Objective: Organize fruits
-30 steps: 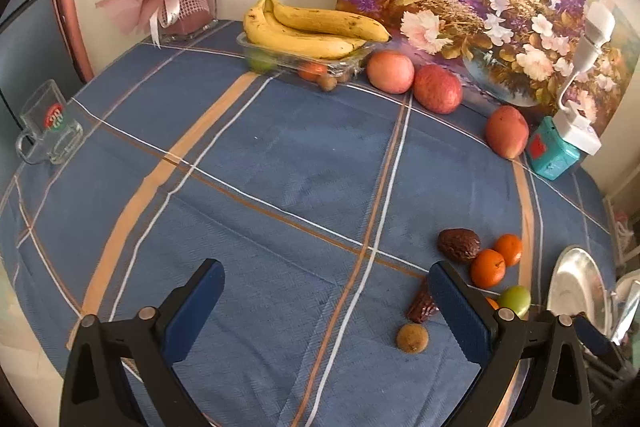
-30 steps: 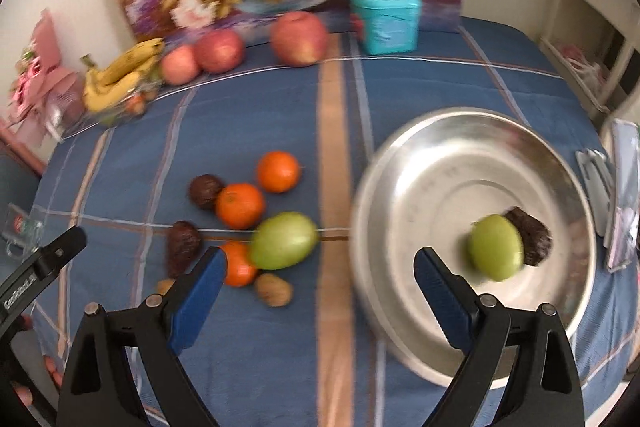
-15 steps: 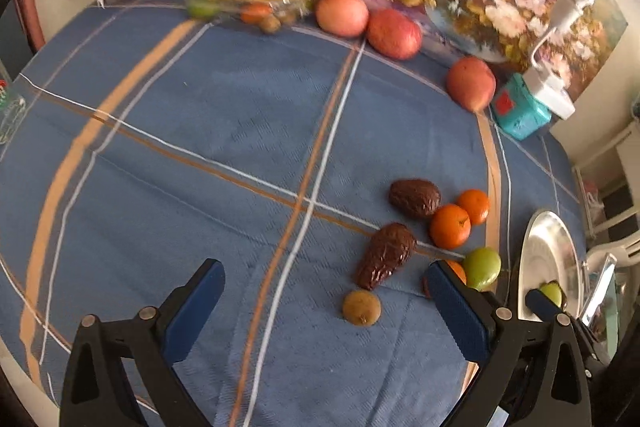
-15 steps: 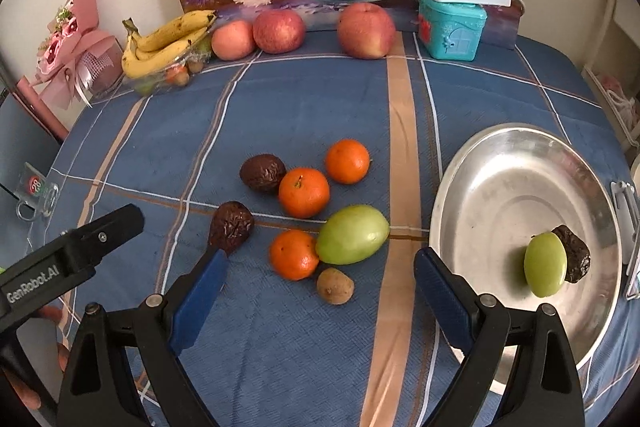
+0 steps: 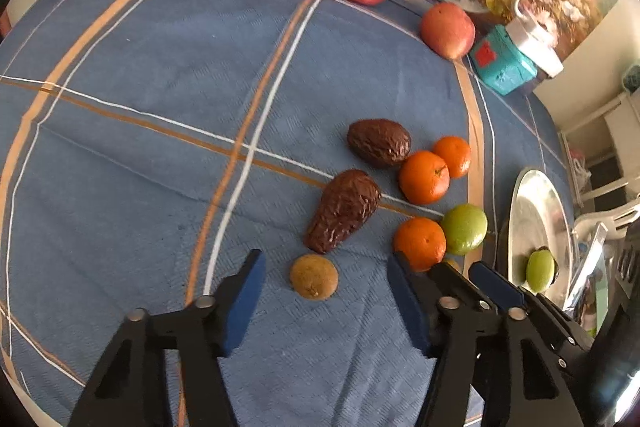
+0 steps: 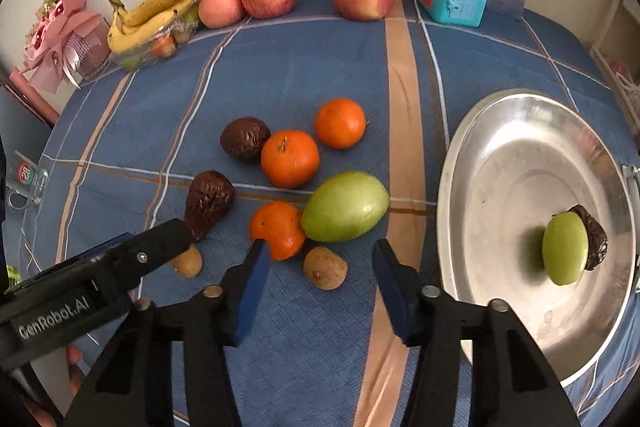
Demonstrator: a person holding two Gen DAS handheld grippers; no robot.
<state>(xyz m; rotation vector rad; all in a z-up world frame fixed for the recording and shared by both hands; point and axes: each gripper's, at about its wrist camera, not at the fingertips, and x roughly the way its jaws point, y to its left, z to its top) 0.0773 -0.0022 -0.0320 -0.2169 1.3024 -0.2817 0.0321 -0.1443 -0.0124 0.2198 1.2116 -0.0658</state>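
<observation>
Tabletop (image 5: pixel 160 87): blue checked cloth, loose fruit pile near the front edge, right of centre.
Plate (image 6: pixel 520 155) sat at the right edge, apart from the pile. Held a plated pair (image 6: pixel 566 251) already, one green and one dark, touching.
Left gripper (image 5: pixel 325 263) and right gripper (image 6: pixel 320 247) both pointed steeply down at the pile, side by side. Jaws on each just been closing, stopped half-spread, pinching nothing yet.
Green fruit (image 6: pixel 345 207) lay at the pile's plate side, touching the near orange.
Dark fruits (image 5: pixel 344 211), two, wrinkled, on the pile's left side.
Oranges (image 6: pixel 290 159), three, mid-pile.
Left brown fruit (image 5: pixel 314 277) sat between the left jaws, clear of both pads. Right brown fruit (image 6: pixel 325 267) likewise between the right jaws, untouched.

Judged step: twin pick of the two small brown ones, then across to the plate.
Advice: lowered until pads straddled each fruit's widest part, centred first (left one sat nearer the left pad), closed slowly. Small round fruit likely to squirt sideways otherwise. Kept the right gripper's left pad off the near orange, almost touching. Lifted straight up, with the two grippers crowded close together.
</observation>
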